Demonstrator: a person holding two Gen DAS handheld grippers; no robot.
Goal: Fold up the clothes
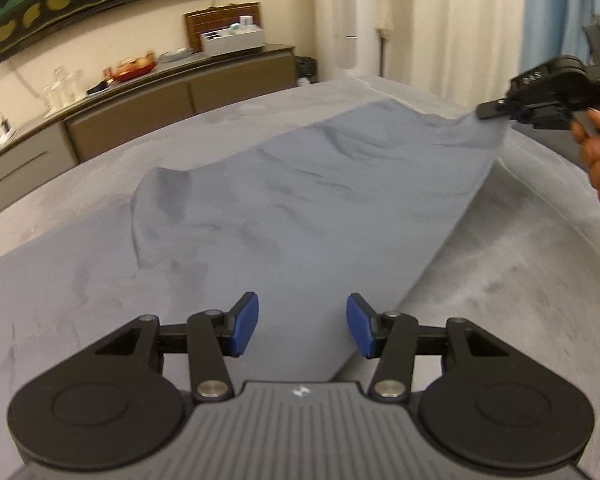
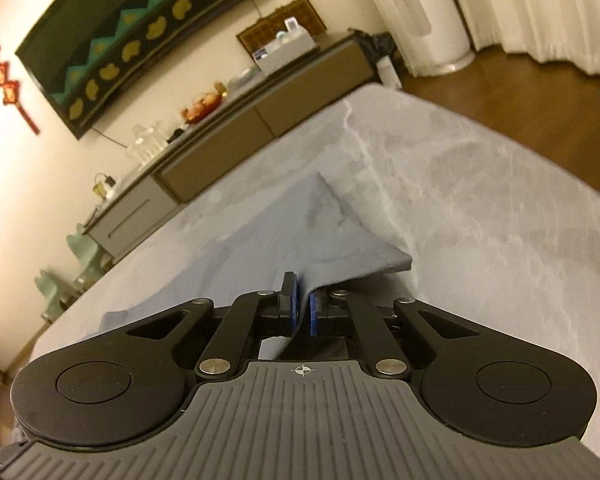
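A grey-blue garment (image 1: 300, 196) lies spread over a grey velvety table (image 1: 520, 280). My left gripper (image 1: 302, 326) hovers open above the garment's near end, nothing between its blue pads (image 1: 244, 324). At the far right, my right gripper (image 1: 490, 112) is shut on the garment's far corner and holds it lifted off the surface, so the cloth stretches up toward it. In the right wrist view the right gripper (image 2: 303, 308) pinches a fold of the garment (image 2: 284, 232) between its blue pads, and the rest drapes down onto the table (image 2: 480, 200).
A long brown sideboard (image 1: 160, 108) with glassware, a red bowl and a white box stands against the wall behind the table. White curtains (image 1: 440, 20) hang at the back right. A hand (image 1: 598, 160) holds the right gripper. Wooden floor (image 2: 500, 80) shows beyond the table.
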